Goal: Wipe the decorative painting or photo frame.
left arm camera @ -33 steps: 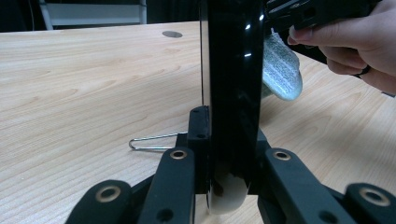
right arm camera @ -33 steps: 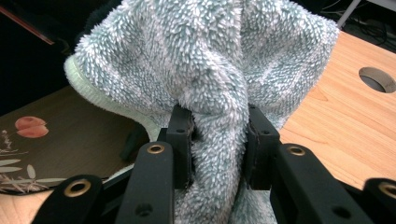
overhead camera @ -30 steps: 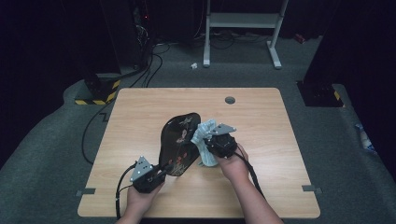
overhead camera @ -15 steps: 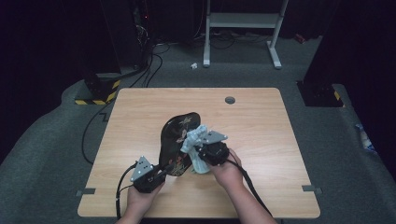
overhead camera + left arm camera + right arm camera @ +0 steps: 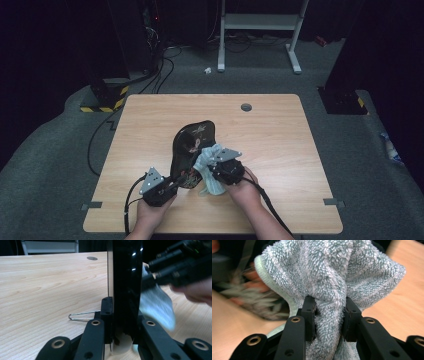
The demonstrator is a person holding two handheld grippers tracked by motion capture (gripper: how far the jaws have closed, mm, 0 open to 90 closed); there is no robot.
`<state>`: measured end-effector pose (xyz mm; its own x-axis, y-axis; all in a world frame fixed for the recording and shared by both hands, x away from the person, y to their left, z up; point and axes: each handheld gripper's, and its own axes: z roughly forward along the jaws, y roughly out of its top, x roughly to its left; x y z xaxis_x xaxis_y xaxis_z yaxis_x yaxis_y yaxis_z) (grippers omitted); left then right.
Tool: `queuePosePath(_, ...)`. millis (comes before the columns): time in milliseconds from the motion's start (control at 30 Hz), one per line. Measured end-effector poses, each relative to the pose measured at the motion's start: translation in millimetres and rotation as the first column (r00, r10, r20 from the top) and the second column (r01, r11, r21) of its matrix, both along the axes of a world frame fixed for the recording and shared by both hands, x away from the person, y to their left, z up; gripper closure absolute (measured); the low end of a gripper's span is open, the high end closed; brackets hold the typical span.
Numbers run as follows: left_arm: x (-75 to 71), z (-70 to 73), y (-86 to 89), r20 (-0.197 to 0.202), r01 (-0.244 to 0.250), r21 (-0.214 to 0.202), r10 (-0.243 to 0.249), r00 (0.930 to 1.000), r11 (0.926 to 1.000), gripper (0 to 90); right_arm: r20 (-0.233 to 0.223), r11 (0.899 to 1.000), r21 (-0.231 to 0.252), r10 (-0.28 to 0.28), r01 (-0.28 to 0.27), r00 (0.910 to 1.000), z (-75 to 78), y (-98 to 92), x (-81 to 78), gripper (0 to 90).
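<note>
Sliding down the plaque's face since a second ago, the right hand-held gripper is now wiping lower and nearer the person, while the left hand-held gripper is staying put. Its jaws are clamped on the bottom edge of the black plaque, which is standing propped at a tilt over the middle of the surface. In the left gripper view the plaque is sitting edge-on between the pads, with a wire stand lying on the wood just beside it. The right jaws are pinching a bunched blue-grey cloth, pressed against the plaque's decorated face in the high view.

Risks, as I judge them: the cloth's push is bearing on a plaque held only by one edge, so a hard stroke could be twisting it out of the left pads or tipping it flat. The cloth could also be snagging on the rim, or slipping loose from its narrow pinch. Glossy lacquer is giving the pads little grip.
</note>
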<state>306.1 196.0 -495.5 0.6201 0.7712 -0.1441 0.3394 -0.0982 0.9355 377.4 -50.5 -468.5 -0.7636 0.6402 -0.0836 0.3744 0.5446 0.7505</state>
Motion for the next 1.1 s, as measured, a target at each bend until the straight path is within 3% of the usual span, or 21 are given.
queuePosePath(100, 0.0, 0.3, 0.3, -0.002, 0.001, 0.004, -0.001, 1.0000, 1.0000, 79.9, 0.024, 1.000, 0.017, -0.005, 0.004, 0.9997, 5.4, 3.1, -4.0, 68.4)
queuePosePath(367, 0.4, 0.6, -0.1, -0.001, 0.003, 0.008, -0.003, 1.0000, 1.0000, 79.8, 0.088, 0.993, 0.095, -0.081, 0.072, 0.9929, 48.0, -10.9, 26.4, 68.4)
queuePosePath(467, 0.3, 0.8, -0.4, 0.001, 0.002, 0.013, -0.002, 1.0000, 0.9999, 79.7, 0.086, 0.989, 0.108, -0.114, 0.105, 0.9897, 53.3, -17.7, 40.7, 68.5)
queuePosePath(567, 0.2, 0.8, -0.5, 0.001, 0.001, 0.013, -0.001, 1.0000, 0.9999, 79.7, 0.062, 0.983, 0.118, -0.148, 0.140, 0.9870, 48.8, -25.3, 51.4, 68.6)
queuePosePath(667, 0.3, 0.8, -0.3, 0.003, 0.002, 0.016, -0.002, 1.0000, 0.9999, 79.7, 0.055, 0.986, 0.086, -0.151, 0.146, 0.9871, 40.5, -26.5, 50.8, 68.8)
queuePosePath(1100, -0.5, 0.9, -1.6, -0.004, -0.009, 0.008, 0.009, 0.9999, 0.9999, 79.8, -0.013, 0.997, -0.030, -0.066, 0.066, 0.9977, -15.3, -10.1, 20.6, 68.7)
